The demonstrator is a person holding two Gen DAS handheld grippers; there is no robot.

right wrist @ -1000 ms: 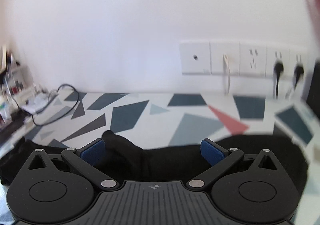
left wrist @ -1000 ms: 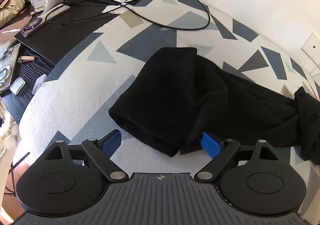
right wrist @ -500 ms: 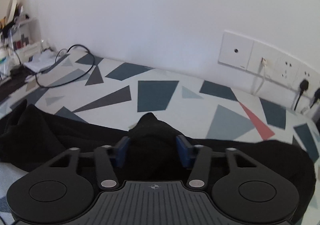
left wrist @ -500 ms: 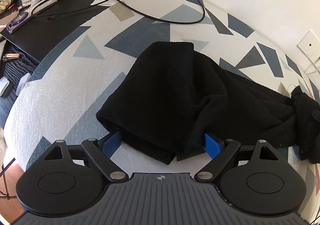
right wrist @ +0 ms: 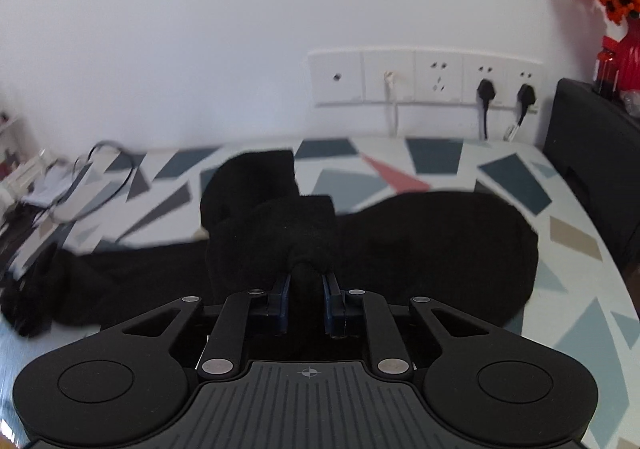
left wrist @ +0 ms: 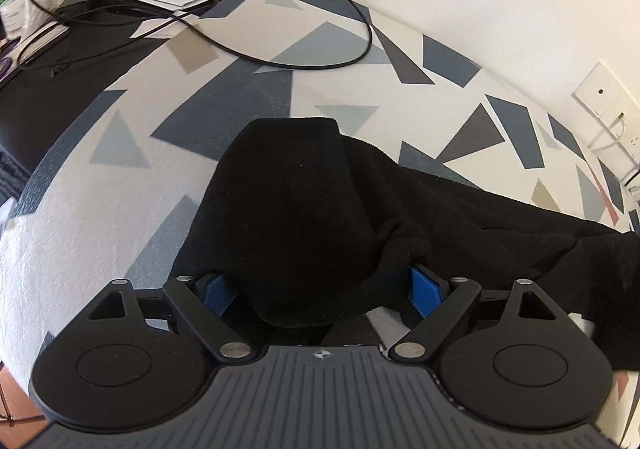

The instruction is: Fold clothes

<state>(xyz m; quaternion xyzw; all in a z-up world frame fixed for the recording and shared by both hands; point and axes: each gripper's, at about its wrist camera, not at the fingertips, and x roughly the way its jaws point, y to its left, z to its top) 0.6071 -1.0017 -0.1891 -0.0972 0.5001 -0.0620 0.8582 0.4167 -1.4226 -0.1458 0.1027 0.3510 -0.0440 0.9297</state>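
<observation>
Patterned cloth [right wrist: 500,177]: right gripper [right wrist: 306,291] closing on black garment [right wrist: 420,233].

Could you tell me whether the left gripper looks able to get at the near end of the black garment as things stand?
Probably yes. The left gripper stands wide open with the garment end already lying between its blue pads, and nothing blocks it. The right gripper is closing on another bunch of the cloth, well clear.

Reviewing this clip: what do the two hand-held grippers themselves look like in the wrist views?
Both match: the left hand-held gripper and right hand-held gripper have matte black linkage arms with silver pivot pins, round black discs either side, a ribbed grey body with a small crosshair mark, and blue textured pads. No cables or sleeves show.
</observation>
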